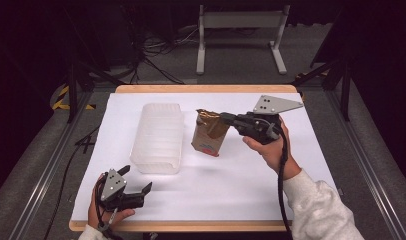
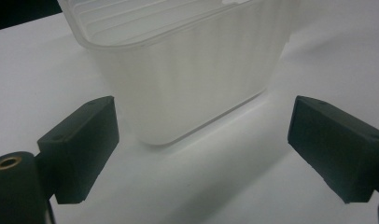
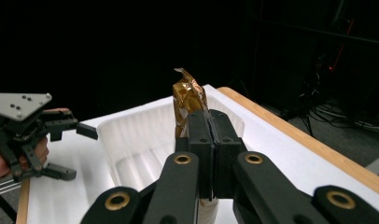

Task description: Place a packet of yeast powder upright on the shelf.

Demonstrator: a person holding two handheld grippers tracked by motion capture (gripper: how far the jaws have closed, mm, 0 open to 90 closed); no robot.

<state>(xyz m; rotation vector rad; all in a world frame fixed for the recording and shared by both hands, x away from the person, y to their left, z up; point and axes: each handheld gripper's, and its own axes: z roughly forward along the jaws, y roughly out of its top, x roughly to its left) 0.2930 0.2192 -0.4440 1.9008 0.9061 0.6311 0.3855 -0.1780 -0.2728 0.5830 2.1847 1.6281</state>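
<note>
Nearest the person, the left gripper [image 1: 137, 191] rests at the near edge of the white table [image 1: 231, 195], its 2 jaws spread wide with nothing between them. In the left gripper view those jaws frame the near end wall of the translucent bin [image 2: 187, 79], which stands just beyond them, untouched.

Farther out, the bin [image 1: 157, 137] sits lengthwise on the table, open side up and with nothing visible inside. Just to the right of the bin hangs the gold bag [image 1: 210, 132], tilted, its bottom corner close to or brushing the tabletop; which of the 2 I cannot tell. The right gripper [image 1: 226, 118] has its jaws pressed together on the crumpled top fold of the bag, as the right gripper view makes plain: the pads [image 3: 200, 135] meet with only the thin foil [image 3: 187, 95] between them.

The likely aim is to drop the bag into the bin. The grip is on the flimsy top seam alone, so the weight below could tear or slip the foil out of the pads during a quick swing. The bag's lower edge could also catch the bin's right rim and shove the light container sideways, since the left gripper is not bracing it
</note>
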